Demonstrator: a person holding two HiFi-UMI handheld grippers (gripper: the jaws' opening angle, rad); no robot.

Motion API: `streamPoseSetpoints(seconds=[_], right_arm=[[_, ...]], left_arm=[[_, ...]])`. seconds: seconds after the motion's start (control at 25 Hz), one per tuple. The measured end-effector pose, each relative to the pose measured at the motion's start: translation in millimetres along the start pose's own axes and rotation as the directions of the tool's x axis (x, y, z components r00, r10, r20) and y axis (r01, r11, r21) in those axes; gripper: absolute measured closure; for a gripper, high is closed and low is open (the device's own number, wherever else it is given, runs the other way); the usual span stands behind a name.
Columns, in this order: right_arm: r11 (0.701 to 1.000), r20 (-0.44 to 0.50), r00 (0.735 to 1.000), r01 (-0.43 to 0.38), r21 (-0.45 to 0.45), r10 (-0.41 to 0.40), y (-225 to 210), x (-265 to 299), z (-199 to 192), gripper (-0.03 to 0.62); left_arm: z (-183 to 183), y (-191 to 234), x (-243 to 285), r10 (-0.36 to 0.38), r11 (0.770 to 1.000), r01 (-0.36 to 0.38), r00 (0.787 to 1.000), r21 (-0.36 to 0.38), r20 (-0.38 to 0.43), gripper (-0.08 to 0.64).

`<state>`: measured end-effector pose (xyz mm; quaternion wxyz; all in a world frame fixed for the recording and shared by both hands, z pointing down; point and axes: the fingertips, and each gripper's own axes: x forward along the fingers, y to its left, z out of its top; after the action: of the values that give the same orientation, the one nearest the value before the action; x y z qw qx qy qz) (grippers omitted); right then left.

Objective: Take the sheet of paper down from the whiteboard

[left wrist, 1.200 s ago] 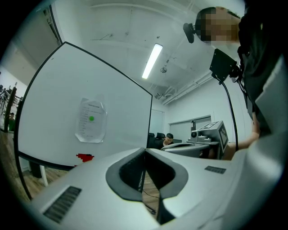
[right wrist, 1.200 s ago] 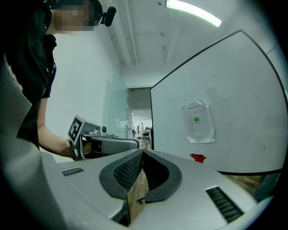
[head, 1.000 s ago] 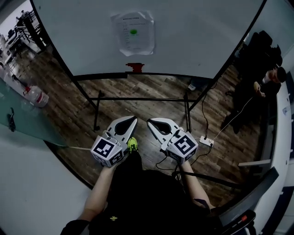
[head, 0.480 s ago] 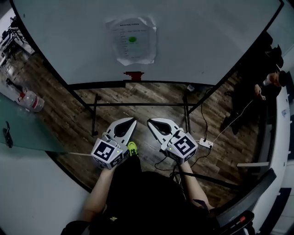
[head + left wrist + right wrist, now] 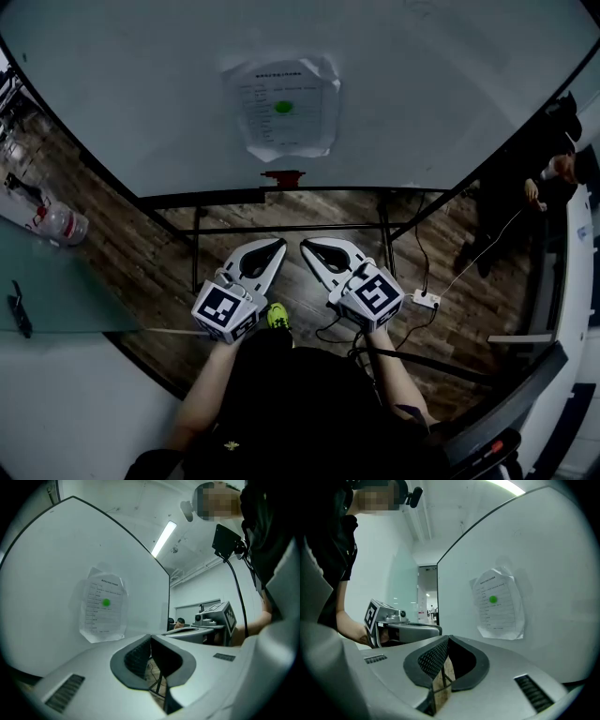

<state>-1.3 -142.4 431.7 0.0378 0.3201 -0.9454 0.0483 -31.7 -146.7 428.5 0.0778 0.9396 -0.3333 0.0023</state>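
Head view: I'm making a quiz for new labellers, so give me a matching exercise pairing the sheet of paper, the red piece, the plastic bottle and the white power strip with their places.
1. sheet of paper
2. red piece
3. plastic bottle
4. white power strip

A. on the floor, right of the right gripper
B. far left of the view
C. flat on the whiteboard
D. at the whiteboard's lower edge

Pairs: 1-C, 2-D, 3-B, 4-A.
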Motion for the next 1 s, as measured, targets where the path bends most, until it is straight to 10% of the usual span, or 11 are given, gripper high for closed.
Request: streamPoseSetpoints(seconds=[1.0], right_arm=[[0.99,0.015,0.995,0.102,-0.1,-0.101,-56.3,73.3,36.3,0.575]], left_arm=[[41.0,72.7,45.2,-0.056,0.992,0.047,0.996,0.119,0.069,0.532]])
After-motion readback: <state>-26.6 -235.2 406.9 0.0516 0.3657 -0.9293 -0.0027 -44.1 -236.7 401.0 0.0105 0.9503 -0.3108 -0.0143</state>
